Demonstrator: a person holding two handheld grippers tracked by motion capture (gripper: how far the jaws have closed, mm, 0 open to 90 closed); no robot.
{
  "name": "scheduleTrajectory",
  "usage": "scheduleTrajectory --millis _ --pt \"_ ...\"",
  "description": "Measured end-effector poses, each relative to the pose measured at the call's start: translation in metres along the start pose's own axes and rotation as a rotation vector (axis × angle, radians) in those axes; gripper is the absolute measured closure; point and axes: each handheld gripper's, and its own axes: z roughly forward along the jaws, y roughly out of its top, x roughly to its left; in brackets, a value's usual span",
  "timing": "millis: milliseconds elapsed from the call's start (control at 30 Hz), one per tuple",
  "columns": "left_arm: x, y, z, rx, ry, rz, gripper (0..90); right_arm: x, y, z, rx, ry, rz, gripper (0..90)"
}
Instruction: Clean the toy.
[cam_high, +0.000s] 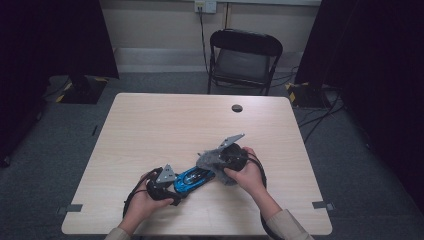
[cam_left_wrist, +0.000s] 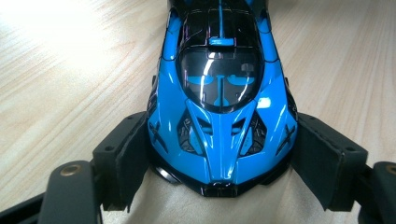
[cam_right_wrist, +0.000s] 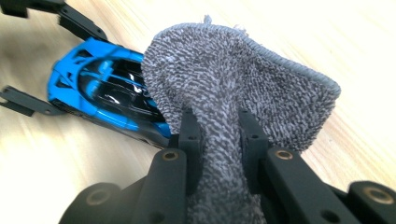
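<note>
Wiping looks underway: left gripper (cam_left_wrist: 219, 186) clamps its fingers on the blue toy car's (cam_high: 192, 178) nose, low centre of the counter (cam_high: 150, 125), while right gripper (cam_right_wrist: 218, 140) pinches a grey cloth (cam_right_wrist: 233, 79) draped over the car's rear; front remains unwiped.

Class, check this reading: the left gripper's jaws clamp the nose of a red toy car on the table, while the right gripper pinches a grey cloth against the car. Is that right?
Not quite: the toy car is blue, not red, as the left gripper view shows. The rest stands: the left gripper clamps its nose on the table, and the right gripper pinches the grey cloth against the car.
</note>
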Motion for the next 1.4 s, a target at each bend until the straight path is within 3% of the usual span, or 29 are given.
scheduleTrajectory --millis 167,300,400,433,500,600,767,1067,1400 --pt "0.000 0.000 0.000 0.000 0.000 0.000 23.6 0.010 0.009 -0.003 -0.036 0.028 -0.016 76.4" --pt "0.000 0.000 0.000 -0.002 0.000 0.000 23.6 0.030 0.022 0.000 -0.067 0.076 -0.051 76.3" --pt "0.000 0.000 0.000 0.000 0.000 0.001 23.5 0.054 0.034 0.012 -0.065 0.124 -0.103 76.3" --pt "0.000 0.000 0.000 -0.001 0.000 0.001 23.5 0.054 0.034 0.012 -0.065 0.124 -0.103 76.3" --pt "0.000 0.000 0.000 0.001 0.000 0.001 23.5 0.068 0.039 0.024 -0.054 0.157 -0.122 76.3" --pt "0.000 0.000 0.000 -0.005 0.001 -0.006 23.5 0.078 0.043 0.037 -0.034 0.162 -0.143 76.2" --pt "0.000 0.000 0.000 0.001 0.003 0.002 23.5 0.085 0.037 0.053 -0.003 0.185 -0.142 76.2" --pt "0.000 0.000 0.000 0.001 0.000 0.001 23.5 0.085 0.032 0.054 -0.016 0.188 -0.135 76.2" --pt "0.000 0.000 0.000 0.000 0.001 0.000 23.6 0.064 0.027 0.041 -0.036 0.164 -0.106 76.3"
